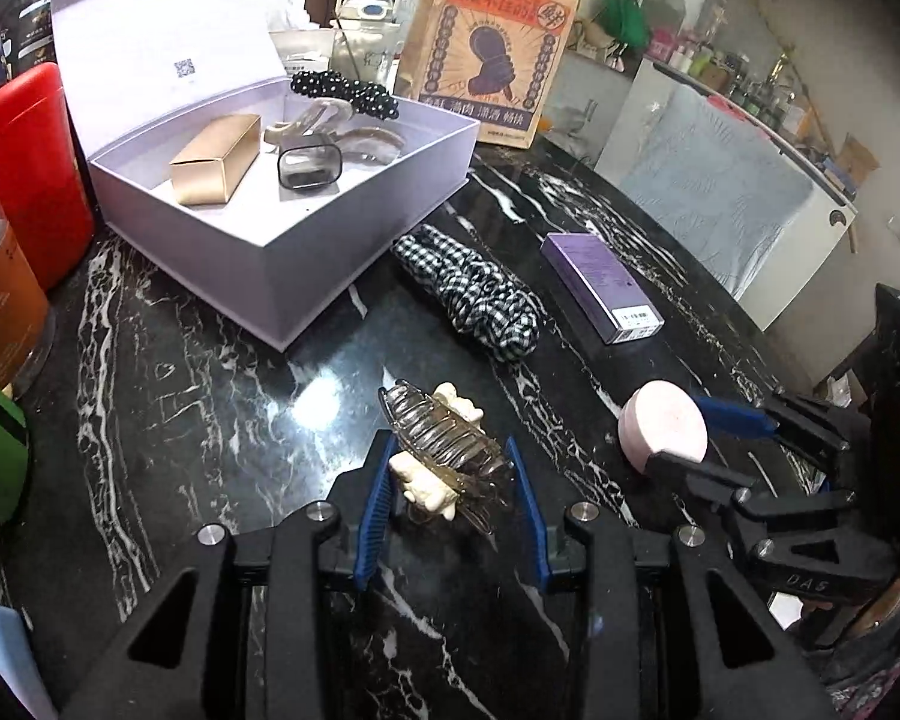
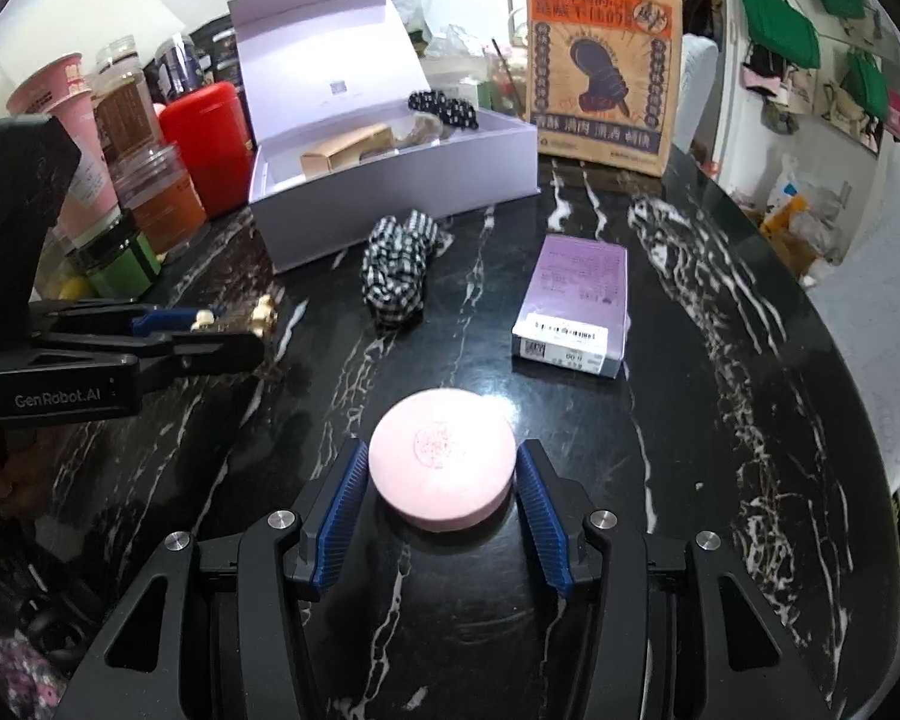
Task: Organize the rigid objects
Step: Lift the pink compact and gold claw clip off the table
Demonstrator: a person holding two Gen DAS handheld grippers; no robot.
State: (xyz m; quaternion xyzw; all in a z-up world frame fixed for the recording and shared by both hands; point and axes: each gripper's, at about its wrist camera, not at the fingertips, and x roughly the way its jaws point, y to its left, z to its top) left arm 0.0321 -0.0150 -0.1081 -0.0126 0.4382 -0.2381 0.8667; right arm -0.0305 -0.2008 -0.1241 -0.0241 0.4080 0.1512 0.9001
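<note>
Currently, step in hand: both grippers grip an item on the black marble table, ahead of transfer to the lilac box.
Left gripper: closed narrow on the hair claw; the pads press its sides.
Right gripper: at medium width, clamped on the pink round case, near centre of the table.
Box: lid raised, far left; holds a gold carton and several hair clips.
Remaining on table: checked scrunchie at centre, purple carton to the right.
Next move, judged: lift each item clear, carry it far-left over the box wall, release inside.
</note>
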